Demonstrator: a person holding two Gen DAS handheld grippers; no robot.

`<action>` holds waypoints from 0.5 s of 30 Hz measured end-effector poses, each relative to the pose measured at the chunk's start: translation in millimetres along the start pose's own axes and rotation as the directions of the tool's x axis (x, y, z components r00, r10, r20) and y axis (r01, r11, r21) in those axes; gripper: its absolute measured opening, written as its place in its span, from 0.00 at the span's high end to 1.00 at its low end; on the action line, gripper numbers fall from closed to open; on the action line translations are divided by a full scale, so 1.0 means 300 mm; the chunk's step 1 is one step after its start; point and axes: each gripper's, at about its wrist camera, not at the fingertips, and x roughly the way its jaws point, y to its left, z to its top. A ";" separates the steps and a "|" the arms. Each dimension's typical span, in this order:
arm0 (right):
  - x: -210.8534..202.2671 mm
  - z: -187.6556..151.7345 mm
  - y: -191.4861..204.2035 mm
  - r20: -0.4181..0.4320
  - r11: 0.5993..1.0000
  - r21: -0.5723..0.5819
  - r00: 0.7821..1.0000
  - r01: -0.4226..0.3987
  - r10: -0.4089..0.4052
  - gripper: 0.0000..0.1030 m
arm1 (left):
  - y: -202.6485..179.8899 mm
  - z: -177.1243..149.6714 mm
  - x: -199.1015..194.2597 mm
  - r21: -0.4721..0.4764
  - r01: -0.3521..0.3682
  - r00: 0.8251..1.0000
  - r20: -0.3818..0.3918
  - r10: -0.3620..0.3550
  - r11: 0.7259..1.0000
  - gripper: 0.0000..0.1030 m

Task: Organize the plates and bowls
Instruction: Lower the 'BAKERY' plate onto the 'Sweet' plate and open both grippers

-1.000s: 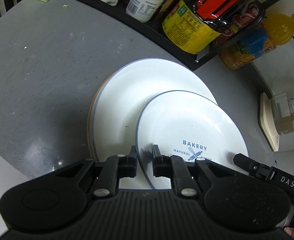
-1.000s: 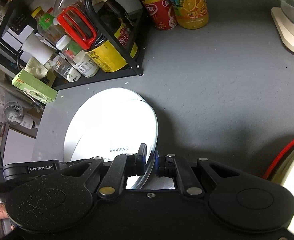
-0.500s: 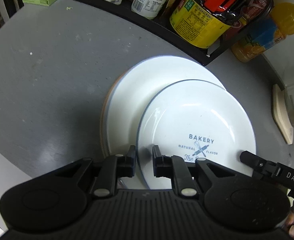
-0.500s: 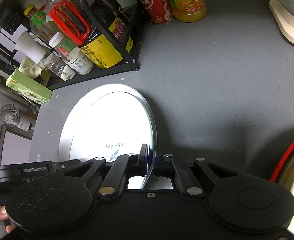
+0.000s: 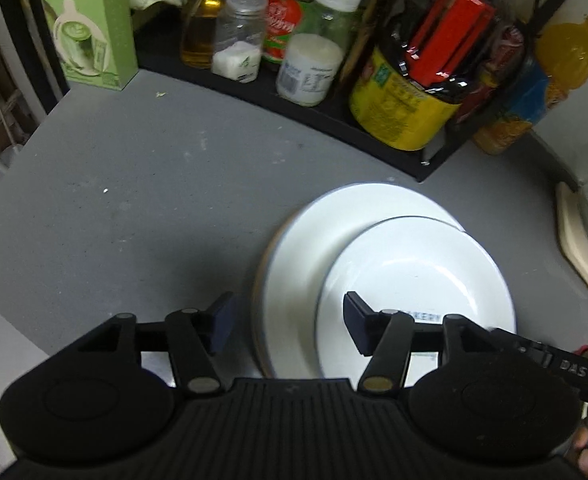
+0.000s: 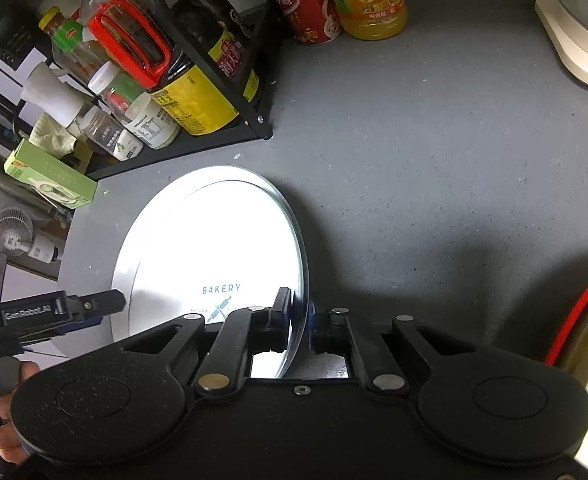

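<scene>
Near the worktop's [image 6: 433, 152] left edge, just in front of the black condiment rack [image 5: 333, 116], the small BAKERY plate [image 5: 413, 264] lies on a larger white plate [image 5: 305, 248]. The right gripper [image 6: 299, 316] pinches the small plate's rim — the left gripper [image 5: 288, 320] has just been opening, its jaws now apart and clear of the rim.

Left gripper [image 5: 288, 320] being shown as matte black plastic, ribbed housing, two round discs, brass-coloured pivot pins, dark blue pads [image 5: 221, 316], white "DAS" lettering seen on the right gripper [image 6: 299, 314], similar black linkages, a central screw.
</scene>
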 end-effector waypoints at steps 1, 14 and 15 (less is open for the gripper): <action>0.004 0.001 0.001 -0.003 1.000 0.001 1.000 -0.001 0.001 0.92 | 0.005 0.000 0.010 -0.004 0.001 1.000 -0.009 -0.001 1.000 0.44; 0.036 0.005 -0.002 -0.026 1.000 0.003 1.000 -0.016 0.016 0.89 | 0.062 0.011 0.096 -0.056 0.029 0.999 -0.035 -0.031 0.998 0.48; 0.036 0.005 -0.002 -0.027 1.000 0.003 1.000 -0.016 0.016 0.89 | 0.060 0.012 0.093 -0.047 0.030 0.999 -0.031 -0.031 0.998 0.49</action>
